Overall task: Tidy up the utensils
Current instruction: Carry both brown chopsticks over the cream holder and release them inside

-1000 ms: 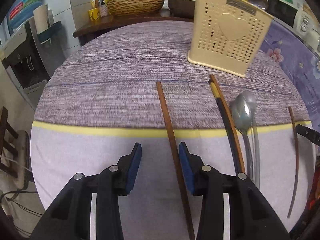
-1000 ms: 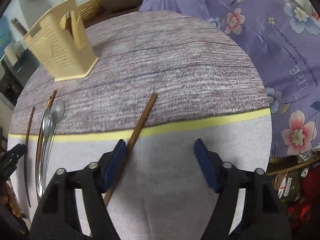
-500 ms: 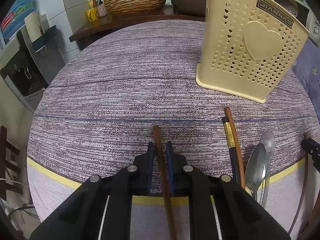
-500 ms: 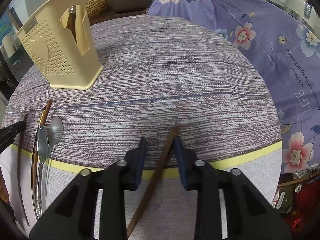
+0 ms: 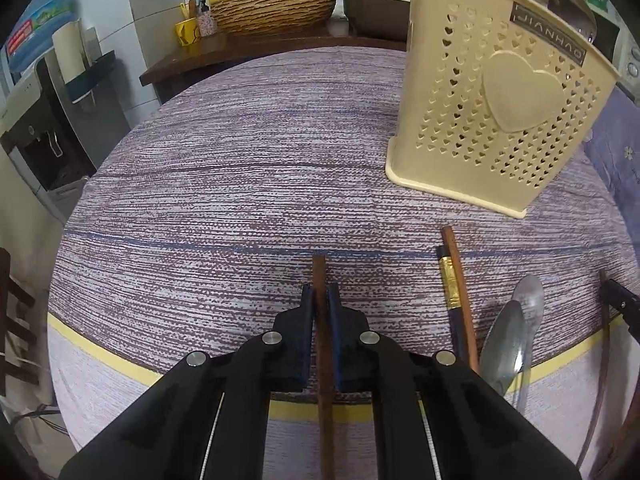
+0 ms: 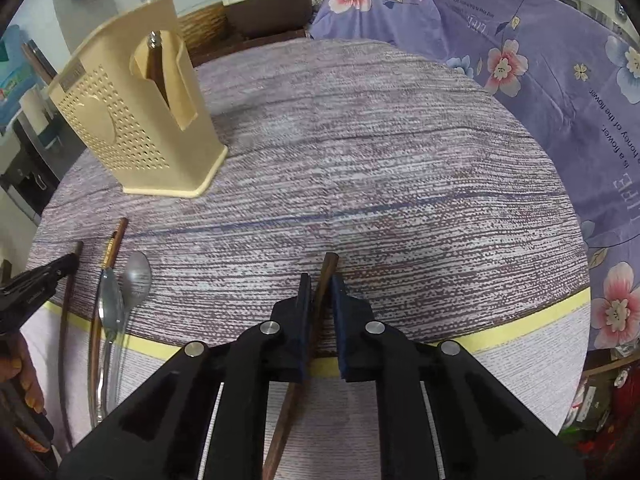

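Left gripper (image 5: 320,294): jaws pressed together on a brown chopstick (image 5: 319,272), blue pads flat against both its sides. Stick runs straight up the gap, tip poking just past the fingertips, rest trailing back under the gripper over the tablecloth (image 5: 240,184).

Right of it on the cloth: a chopstick pair (image 5: 460,288), one plain brown, one dark with a gold band, lying side by side. Then two spoons (image 5: 516,328), bowls overlapping. Cream holder (image 5: 500,112) stands upright beyond them, well apart from the gripped stick.

Right gripper (image 6: 320,286): jaws drawn in on a second brown chopstick (image 6: 326,276). This stick sits aslant between the pads, tip leaning right, tail running down-left. It looks pinched, though a thin gap shows beside the right pad. Holder (image 6: 140,120) far left in this view, utensils already standing in it.
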Demonstrator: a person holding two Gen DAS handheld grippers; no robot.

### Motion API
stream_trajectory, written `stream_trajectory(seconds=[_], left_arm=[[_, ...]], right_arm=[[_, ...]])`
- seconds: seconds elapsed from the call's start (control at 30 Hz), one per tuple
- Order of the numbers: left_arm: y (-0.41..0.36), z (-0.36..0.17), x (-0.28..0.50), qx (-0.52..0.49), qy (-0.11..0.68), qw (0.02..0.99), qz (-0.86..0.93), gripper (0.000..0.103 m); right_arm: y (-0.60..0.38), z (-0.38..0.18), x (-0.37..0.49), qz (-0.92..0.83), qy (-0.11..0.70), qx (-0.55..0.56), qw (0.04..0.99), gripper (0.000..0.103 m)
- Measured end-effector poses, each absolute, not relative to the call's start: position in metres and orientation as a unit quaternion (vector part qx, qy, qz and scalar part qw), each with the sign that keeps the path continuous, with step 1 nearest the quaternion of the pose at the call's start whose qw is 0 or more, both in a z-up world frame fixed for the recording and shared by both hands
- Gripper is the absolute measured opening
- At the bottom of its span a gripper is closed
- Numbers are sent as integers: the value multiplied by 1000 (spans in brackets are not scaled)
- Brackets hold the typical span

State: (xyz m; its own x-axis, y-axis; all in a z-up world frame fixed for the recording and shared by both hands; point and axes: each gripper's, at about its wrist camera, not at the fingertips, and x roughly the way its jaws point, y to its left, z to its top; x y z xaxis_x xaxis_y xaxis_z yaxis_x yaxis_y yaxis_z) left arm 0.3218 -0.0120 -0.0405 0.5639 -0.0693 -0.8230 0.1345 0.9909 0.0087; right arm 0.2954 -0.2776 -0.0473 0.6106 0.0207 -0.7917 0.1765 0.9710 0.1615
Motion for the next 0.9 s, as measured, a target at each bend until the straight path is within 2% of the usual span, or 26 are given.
stream_trajectory(seconds=[0.17,0.5,0.7,0.9], left_arm=[[-8,-14,307,6,431,899,-75,8],[13,98,254,-27,300,946,-117,8],[17,128,240,-32,267,956,-118,8],[17,131,243,-36,261,957,-119,8]], right_arm=[[-271,-19,283,-15,402,119,907,10],[-266,81,240,38,294,105,949,8],[-262,122,224,51,254,84,962,8],[-254,132,224,52,244,66,966,8]])
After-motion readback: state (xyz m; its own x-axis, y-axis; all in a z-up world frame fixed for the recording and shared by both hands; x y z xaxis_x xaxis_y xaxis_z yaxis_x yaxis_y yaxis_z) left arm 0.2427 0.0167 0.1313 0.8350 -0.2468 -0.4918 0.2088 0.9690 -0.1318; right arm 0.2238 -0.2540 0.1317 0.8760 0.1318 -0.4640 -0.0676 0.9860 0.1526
